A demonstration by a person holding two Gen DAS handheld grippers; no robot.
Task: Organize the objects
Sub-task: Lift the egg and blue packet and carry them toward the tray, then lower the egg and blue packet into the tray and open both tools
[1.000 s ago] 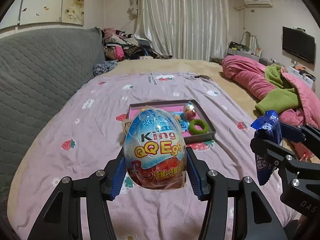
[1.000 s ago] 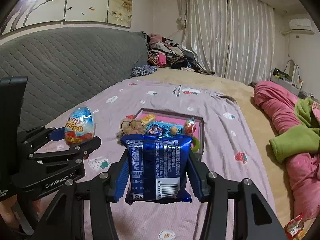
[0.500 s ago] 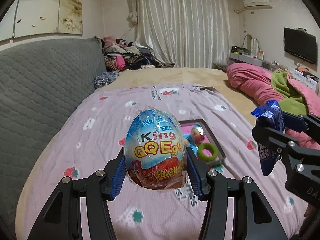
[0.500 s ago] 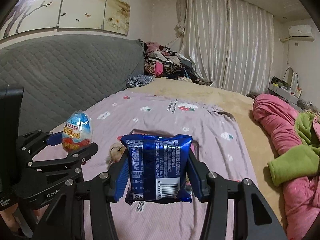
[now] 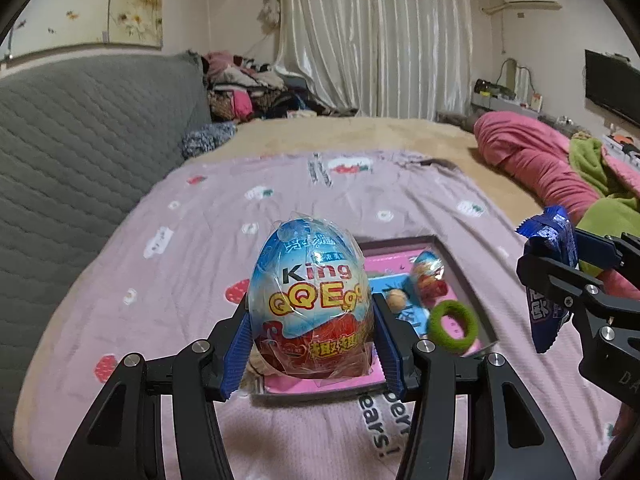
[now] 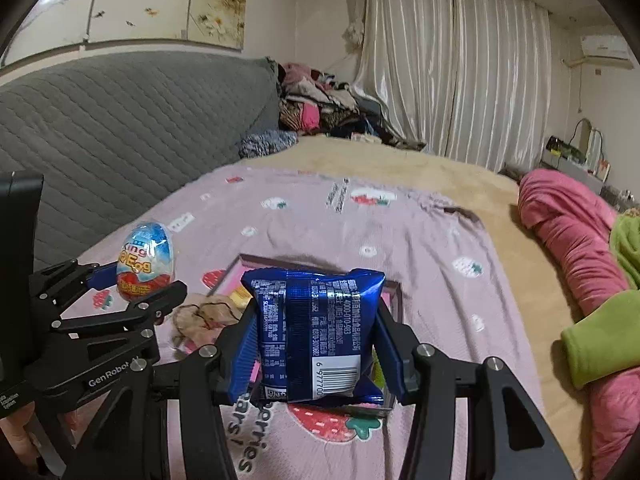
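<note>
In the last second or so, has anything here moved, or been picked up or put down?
Both grippers travelled over the bed: the tray slid out of their views, then came back close beneath them. Nothing was grabbed or dropped. The left gripper still clamps the toy egg, the right gripper the blue snack packet.

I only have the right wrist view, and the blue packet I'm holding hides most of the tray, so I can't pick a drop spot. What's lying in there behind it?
Observer: A green ring lies in the tray's near right corner.
Operator: Anything beyond it?
Observer: A small wrapped egg sits further back, close to the right wall.
Operator: And the middle?
Observer: A small brown ball rests on a blue card there.
</note>
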